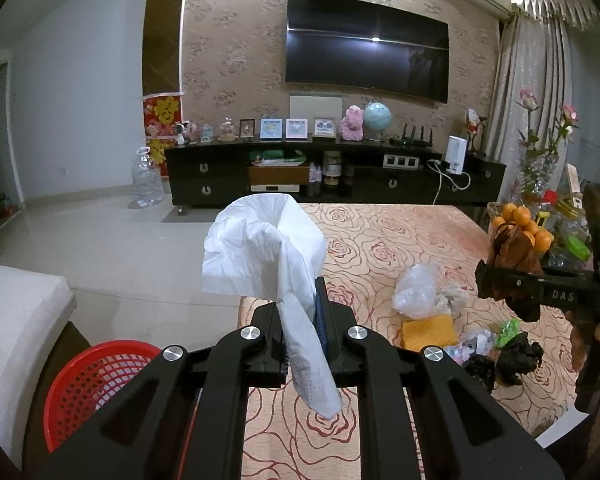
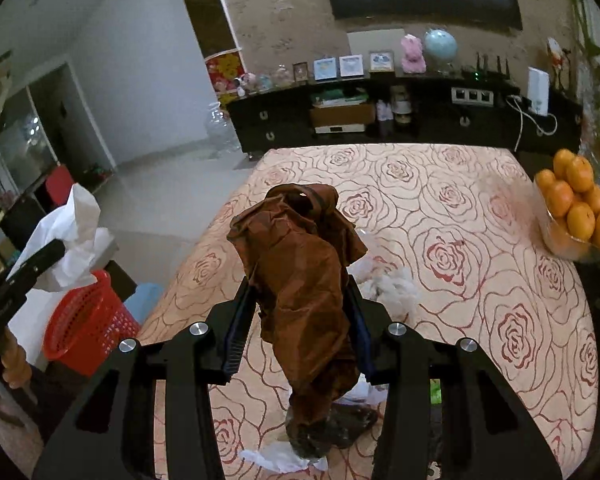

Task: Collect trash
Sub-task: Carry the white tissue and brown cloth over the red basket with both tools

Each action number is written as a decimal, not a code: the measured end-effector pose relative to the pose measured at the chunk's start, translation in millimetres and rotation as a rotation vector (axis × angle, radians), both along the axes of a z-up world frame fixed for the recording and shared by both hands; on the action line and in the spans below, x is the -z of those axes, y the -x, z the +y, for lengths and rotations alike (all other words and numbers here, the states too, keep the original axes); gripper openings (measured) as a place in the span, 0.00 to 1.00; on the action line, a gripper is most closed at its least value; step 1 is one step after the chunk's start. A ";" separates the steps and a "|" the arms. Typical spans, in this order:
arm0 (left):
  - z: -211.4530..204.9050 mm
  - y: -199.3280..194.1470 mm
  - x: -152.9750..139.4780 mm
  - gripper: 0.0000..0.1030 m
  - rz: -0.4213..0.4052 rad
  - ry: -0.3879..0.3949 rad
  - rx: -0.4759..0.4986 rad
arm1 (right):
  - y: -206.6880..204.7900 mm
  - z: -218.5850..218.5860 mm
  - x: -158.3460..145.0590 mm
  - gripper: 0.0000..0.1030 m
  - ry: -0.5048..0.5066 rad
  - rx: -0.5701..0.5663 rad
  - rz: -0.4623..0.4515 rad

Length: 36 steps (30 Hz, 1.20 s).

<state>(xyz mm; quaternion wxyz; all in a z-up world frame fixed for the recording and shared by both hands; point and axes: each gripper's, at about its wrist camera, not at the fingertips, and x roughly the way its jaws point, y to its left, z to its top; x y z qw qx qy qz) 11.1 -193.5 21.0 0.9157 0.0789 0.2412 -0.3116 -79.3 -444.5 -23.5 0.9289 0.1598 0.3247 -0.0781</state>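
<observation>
While both loads hang loose, either could slip short of the red basket [image 1: 96, 384] on the floor at the table's left. Left gripper [image 1: 302, 320] pinches a white tissue [image 1: 260, 252]; right gripper [image 2: 300, 312] clamps brown crumpled paper [image 2: 300, 272]. More scraps lie on the rose-patterned tablecloth [image 1: 400, 232]. Oranges [image 2: 576, 200] far right; TV [image 1: 366, 46] and cabinet behind.

Soft creased white tissue [image 1: 260, 248], crinkled brown paper [image 2: 300, 272], red plastic mesh basket [image 1: 96, 380].
</observation>
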 end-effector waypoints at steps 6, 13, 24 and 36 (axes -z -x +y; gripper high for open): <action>6.5 -1.7 -3.4 0.10 -0.005 0.006 -0.020 | -7.9 13.9 -1.9 0.42 0.025 -0.017 0.000; 24.9 -8.0 -6.9 0.10 -0.008 0.011 -0.065 | -26.2 43.2 -5.1 0.42 0.051 -0.079 -0.002; 85.4 -12.8 -8.1 0.10 -0.023 -0.031 -0.192 | -61.5 108.0 -13.3 0.42 0.061 -0.216 -0.017; 157.0 -28.2 16.2 0.10 0.053 -0.079 -0.350 | -100.5 193.1 -5.0 0.42 0.054 -0.378 0.011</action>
